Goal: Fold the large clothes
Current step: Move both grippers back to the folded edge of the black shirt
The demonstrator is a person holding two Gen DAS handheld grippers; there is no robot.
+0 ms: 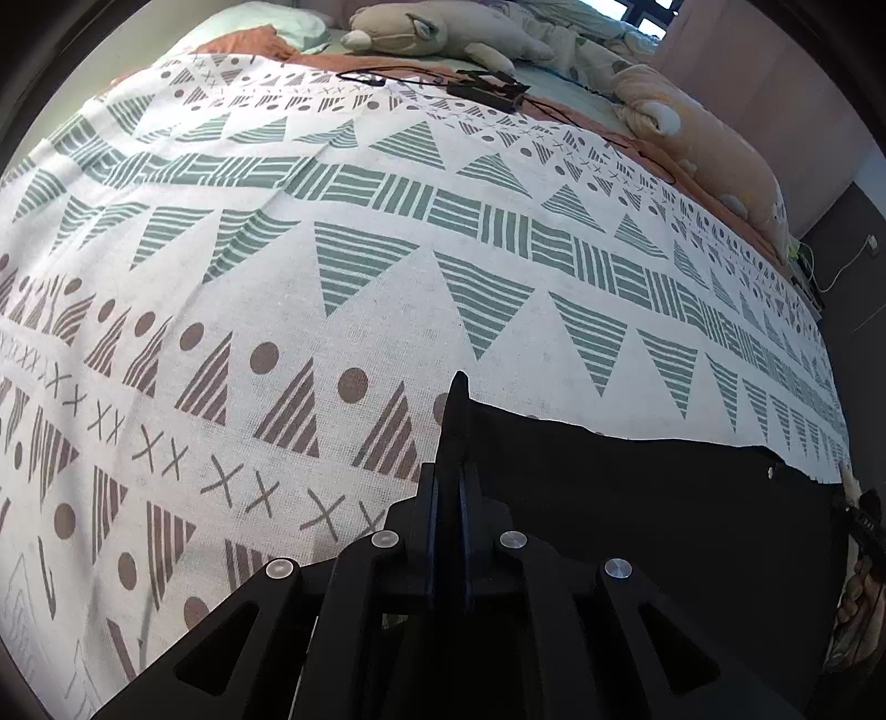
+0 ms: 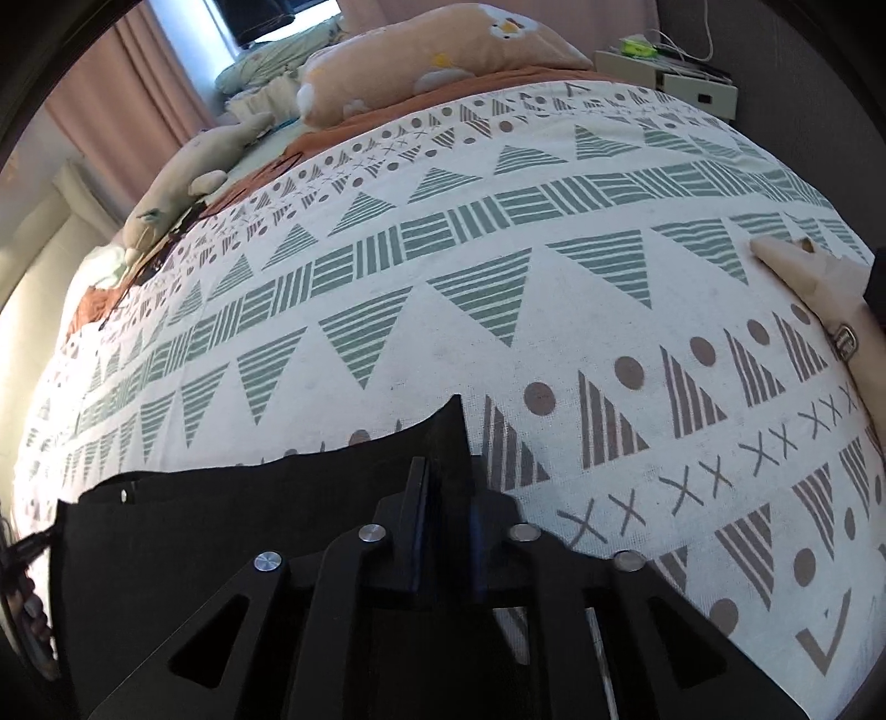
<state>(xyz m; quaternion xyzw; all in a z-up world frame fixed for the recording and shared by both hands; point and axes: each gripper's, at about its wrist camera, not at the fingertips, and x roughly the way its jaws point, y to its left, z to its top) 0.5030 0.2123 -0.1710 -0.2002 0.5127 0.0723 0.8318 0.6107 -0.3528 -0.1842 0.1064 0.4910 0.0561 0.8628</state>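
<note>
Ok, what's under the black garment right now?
Under the black garment lies the patterned blanket, spread over the bed. Both grippers, left and right, pinch its top edge. What the garment covers, and its lower part, can't be seen.

A home bedroom is shown: a bed (image 1: 387, 266) is covered with a patterned spread, plush toys (image 1: 421, 27) and a pillow (image 1: 260, 25) are piled at its far side, and pink curtains (image 2: 138, 94) are hung beside the window.
</note>
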